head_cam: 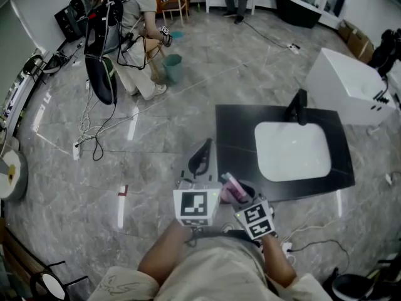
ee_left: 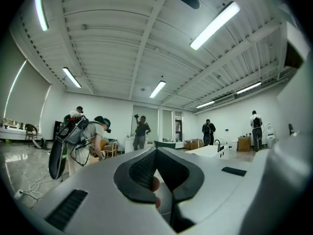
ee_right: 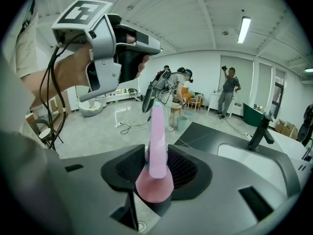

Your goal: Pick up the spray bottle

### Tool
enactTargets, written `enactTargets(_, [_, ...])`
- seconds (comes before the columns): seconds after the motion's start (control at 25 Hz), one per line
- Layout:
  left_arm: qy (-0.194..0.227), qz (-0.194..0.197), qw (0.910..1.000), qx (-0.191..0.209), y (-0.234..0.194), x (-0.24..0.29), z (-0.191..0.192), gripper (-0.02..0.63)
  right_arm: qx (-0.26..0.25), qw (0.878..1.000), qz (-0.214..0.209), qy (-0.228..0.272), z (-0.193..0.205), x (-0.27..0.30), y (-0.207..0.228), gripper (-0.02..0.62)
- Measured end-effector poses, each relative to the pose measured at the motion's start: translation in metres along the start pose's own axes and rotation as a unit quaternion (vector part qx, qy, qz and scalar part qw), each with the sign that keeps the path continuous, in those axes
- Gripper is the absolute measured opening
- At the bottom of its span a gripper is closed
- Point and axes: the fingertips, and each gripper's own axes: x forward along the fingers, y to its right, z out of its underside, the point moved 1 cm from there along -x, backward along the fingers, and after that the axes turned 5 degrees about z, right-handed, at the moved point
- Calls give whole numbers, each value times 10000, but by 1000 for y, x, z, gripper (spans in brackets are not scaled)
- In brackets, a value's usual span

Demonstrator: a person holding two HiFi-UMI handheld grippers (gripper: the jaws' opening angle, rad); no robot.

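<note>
The pink spray bottle (head_cam: 230,184) is at the near left corner of the black countertop (head_cam: 238,130). My right gripper (head_cam: 238,192) is shut on it. In the right gripper view the bottle's neck (ee_right: 157,146) sits between both dark pads of the right gripper (ee_right: 156,163), and its nozzle sticks up and away. I cannot tell whether its base still rests on the counter. My left gripper (head_cam: 202,157) hangs just left of it over the floor, shut, with nothing held. The left gripper (ee_right: 142,43) also shows raised at the upper left of the right gripper view.
A white basin (head_cam: 291,150) and a black faucet (head_cam: 297,108) sit in the countertop. A white tub (head_cam: 348,86) stands at the far right. Cables (head_cam: 94,130) lie on the floor at left. A person (head_cam: 141,24) bends near a teal bin (head_cam: 173,68).
</note>
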Motion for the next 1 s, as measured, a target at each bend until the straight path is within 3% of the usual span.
enactTargets(1.0, [-40,-71,10000,20,-3,1,3,2,72,9999,65,127,-5,2,6,146])
